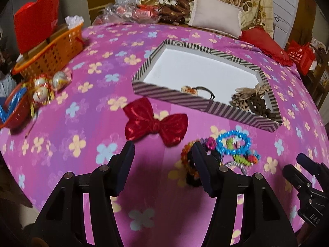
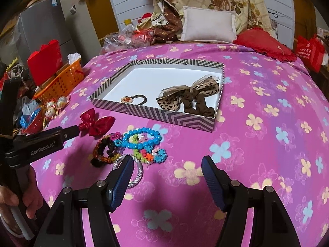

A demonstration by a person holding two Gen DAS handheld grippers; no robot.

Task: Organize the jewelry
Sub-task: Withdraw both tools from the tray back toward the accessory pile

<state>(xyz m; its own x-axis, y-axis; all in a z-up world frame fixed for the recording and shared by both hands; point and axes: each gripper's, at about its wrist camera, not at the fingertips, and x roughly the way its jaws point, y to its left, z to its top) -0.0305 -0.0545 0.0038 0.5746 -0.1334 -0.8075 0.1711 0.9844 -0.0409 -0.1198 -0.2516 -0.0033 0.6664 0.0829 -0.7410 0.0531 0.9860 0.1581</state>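
A striped box (image 1: 170, 95) (image 2: 152, 110) with a white floor lies on the pink bedspread. In it are a hair tie with a round charm (image 2: 133, 99) (image 1: 188, 89) and a leopard bow scrunchie (image 2: 185, 97) (image 1: 249, 97). A red bow (image 1: 155, 121) (image 2: 95, 122) lies in front of the box. A pile of bracelets (image 1: 232, 146) (image 2: 131, 146) with a blue bead one lies to its right. My left gripper (image 1: 163, 146) is open just short of the red bow. My right gripper (image 2: 167, 161) is open, its left finger over a silver bangle (image 2: 136, 169).
An orange basket (image 1: 51, 51) (image 2: 61, 80) with a red box stands at the left edge, with foil balls (image 1: 49, 86) beside it. Pillows (image 2: 207, 25) and bedding are piled at the back. The right gripper shows at the lower right of the left wrist view (image 1: 306, 175).
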